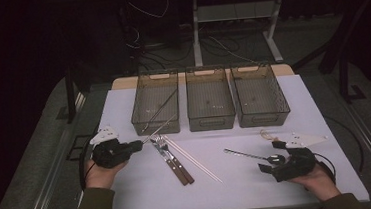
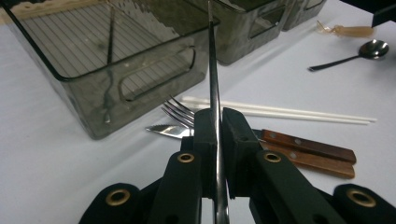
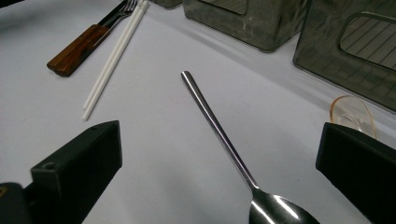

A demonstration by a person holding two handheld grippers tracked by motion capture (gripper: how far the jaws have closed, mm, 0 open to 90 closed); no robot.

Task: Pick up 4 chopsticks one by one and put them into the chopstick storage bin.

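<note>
— Steel chopstick (image 2: 214,93), why angled over the desk's left edge?
— Left gripper (image 2: 217,135) pinches it, aiming at the left bin (image 2: 70,74) holding its mate.
— Right gripper (image 3: 219,154)?
— Spread around the spoon (image 3: 224,140), near right edge.

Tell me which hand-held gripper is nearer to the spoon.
Right. The right hand-held gripper stands open around the spoon; the left hand-held gripper is far across the table, holding a metal rod.

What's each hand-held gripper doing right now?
Left hand-held gripper: shut on a thin metal rod.
Right hand-held gripper: open, holding nothing, over the spoon.
</note>
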